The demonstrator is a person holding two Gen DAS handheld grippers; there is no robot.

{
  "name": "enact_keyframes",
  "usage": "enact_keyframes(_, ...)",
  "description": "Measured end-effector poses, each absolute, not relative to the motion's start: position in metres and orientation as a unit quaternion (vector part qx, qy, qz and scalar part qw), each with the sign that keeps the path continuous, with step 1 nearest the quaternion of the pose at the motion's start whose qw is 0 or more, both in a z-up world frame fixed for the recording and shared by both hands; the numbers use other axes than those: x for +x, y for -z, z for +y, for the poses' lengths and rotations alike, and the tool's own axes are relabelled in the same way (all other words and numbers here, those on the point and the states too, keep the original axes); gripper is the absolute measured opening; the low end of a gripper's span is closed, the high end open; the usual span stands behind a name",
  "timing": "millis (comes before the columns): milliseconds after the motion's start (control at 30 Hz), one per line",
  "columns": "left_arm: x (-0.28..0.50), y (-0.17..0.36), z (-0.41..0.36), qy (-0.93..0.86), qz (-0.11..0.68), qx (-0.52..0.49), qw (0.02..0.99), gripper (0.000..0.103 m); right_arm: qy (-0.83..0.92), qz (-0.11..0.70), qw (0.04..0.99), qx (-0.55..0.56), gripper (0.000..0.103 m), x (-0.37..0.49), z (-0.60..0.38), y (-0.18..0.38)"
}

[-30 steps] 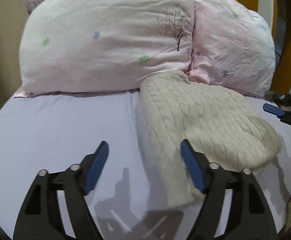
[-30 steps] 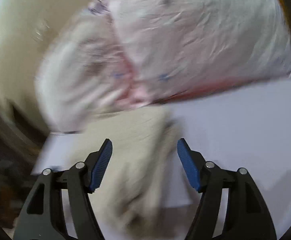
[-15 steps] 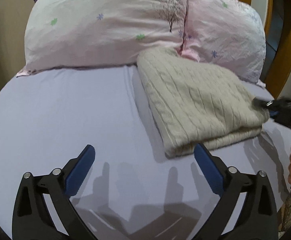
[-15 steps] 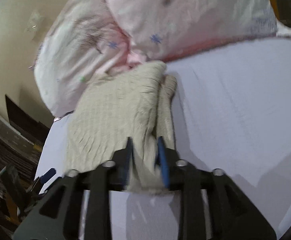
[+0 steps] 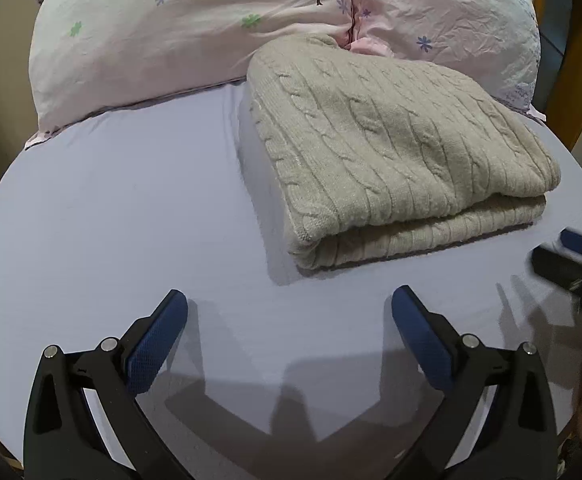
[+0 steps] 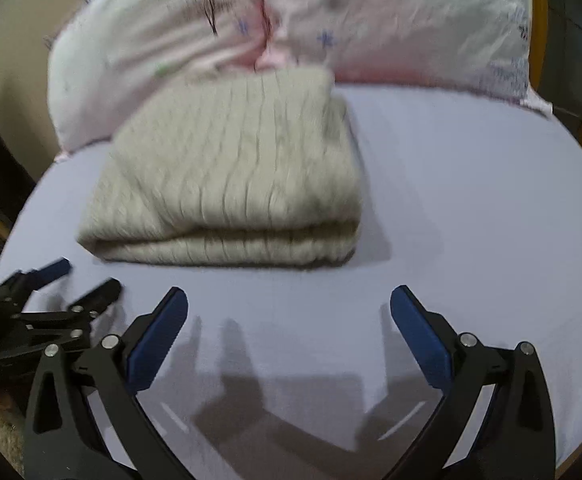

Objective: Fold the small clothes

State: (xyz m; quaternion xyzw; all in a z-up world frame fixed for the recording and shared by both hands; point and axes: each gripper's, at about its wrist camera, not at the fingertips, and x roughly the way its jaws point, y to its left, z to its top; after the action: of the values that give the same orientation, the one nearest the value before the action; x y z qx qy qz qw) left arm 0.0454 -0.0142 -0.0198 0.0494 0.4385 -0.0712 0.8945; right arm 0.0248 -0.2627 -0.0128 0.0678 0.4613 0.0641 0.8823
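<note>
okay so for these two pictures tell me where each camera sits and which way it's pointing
Left wrist: rides on the left gripper, facing along its open fingers over the bed sheet toward the folded sweater and pillows; the right gripper shows at the right edge.
Right wrist: rides on the right gripper, open, facing the sweater's folded edge; the left gripper shows at lower left.
Shared: sweater, pillows, sheet.

Pillows (image 6: pixel 291 20) blurred, tops cut off
</note>
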Motion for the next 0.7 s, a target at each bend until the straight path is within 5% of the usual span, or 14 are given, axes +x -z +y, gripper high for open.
enact_keyframes(133, 0.044, 0.021, -0.013, 0.071, 0.437, 0.049, 0.895, 0.102, -0.018, 0.457, 0.889, -0.008, 0.101, 0.025, -0.242, 0.020)
enact_keyframes(700, 0.044, 0.022, -0.013, 0.072, 0.436, 0.050, 0.895, 0.102, -0.023, 0.459, 0.888, -0.004, 0.101, 0.027, -0.248, 0.021)
